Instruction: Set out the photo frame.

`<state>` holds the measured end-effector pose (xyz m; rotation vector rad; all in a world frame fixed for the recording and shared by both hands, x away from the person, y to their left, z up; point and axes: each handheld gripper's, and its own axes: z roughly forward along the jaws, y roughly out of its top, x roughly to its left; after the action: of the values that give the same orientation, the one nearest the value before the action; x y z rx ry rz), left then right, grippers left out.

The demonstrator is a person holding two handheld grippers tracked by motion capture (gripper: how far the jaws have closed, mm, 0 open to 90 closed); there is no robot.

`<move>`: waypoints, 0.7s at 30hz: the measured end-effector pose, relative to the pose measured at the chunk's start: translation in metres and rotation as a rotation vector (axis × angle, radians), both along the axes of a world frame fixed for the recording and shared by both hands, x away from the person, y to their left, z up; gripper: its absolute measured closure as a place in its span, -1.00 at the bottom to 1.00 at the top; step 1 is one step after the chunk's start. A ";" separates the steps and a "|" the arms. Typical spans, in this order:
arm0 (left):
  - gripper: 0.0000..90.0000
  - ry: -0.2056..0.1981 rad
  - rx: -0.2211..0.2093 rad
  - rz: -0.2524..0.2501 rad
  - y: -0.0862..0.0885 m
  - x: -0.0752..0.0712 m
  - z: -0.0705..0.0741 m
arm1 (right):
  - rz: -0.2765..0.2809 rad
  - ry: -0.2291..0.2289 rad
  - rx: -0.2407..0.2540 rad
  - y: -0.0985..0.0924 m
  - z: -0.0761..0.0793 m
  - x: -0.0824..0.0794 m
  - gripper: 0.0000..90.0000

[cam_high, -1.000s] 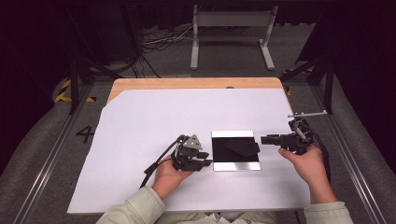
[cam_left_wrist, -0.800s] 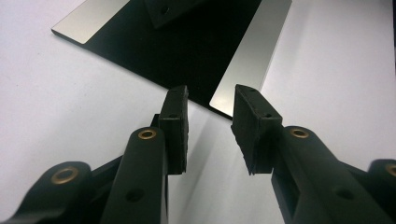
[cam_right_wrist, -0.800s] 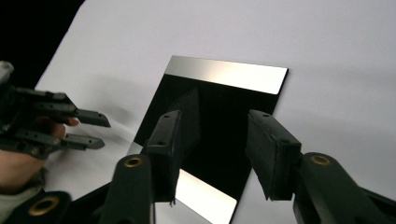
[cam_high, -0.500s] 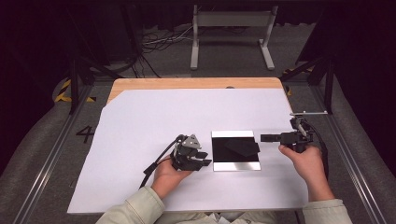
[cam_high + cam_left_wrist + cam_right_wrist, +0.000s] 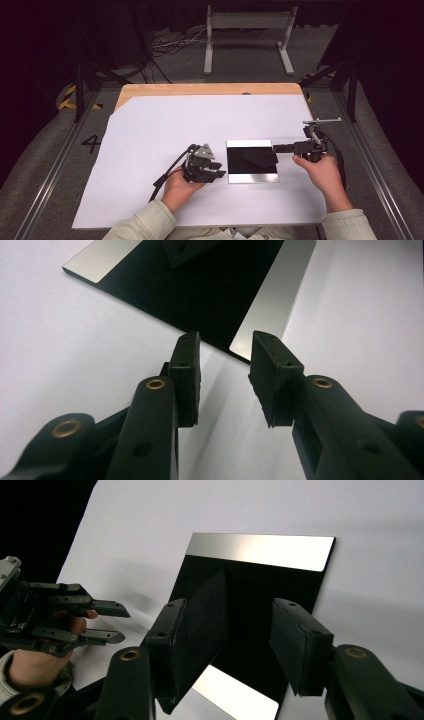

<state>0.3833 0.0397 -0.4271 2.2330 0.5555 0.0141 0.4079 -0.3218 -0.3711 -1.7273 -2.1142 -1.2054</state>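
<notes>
Black-and-silver plate [image 5: 252, 162] lying flat on the white surface [image 5: 150, 130], between the two grippers, a small black piece [image 5: 260, 156] resting on it. Right gripper [image 5: 278, 148] at the plate's right edge, jaws just opened wide, the black piece leaning on one pad, unpinched. Left gripper [image 5: 219, 174] spread at the plate's left corner, holding nothing.

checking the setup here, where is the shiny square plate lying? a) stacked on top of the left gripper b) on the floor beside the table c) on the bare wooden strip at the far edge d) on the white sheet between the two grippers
d: the plate lies flat on the white sheet, with the left gripper at one side and the right gripper at the other.
</notes>
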 end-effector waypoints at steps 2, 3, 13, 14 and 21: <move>0.45 -0.001 0.000 -0.001 0.000 0.000 0.000 | 0.004 0.010 0.003 0.001 -0.002 0.001 0.06; 0.45 0.000 0.000 -0.001 0.000 0.001 0.000 | 0.006 0.014 0.004 0.002 -0.002 0.002 0.05; 0.45 0.007 -0.003 0.005 0.002 0.001 0.001 | 0.031 0.062 0.016 0.011 -0.009 0.005 0.02; 0.45 0.006 -0.003 0.005 0.002 0.001 0.001 | 0.033 0.064 0.014 0.012 -0.010 0.005 0.02; 0.45 0.007 -0.003 0.004 0.003 0.002 0.001 | 0.054 0.092 0.012 0.018 -0.018 0.008 0.02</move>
<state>0.3850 0.0423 -0.4259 2.2293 0.5637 0.0075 0.4154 -0.3034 -0.3887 -1.6757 -2.0823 -1.1001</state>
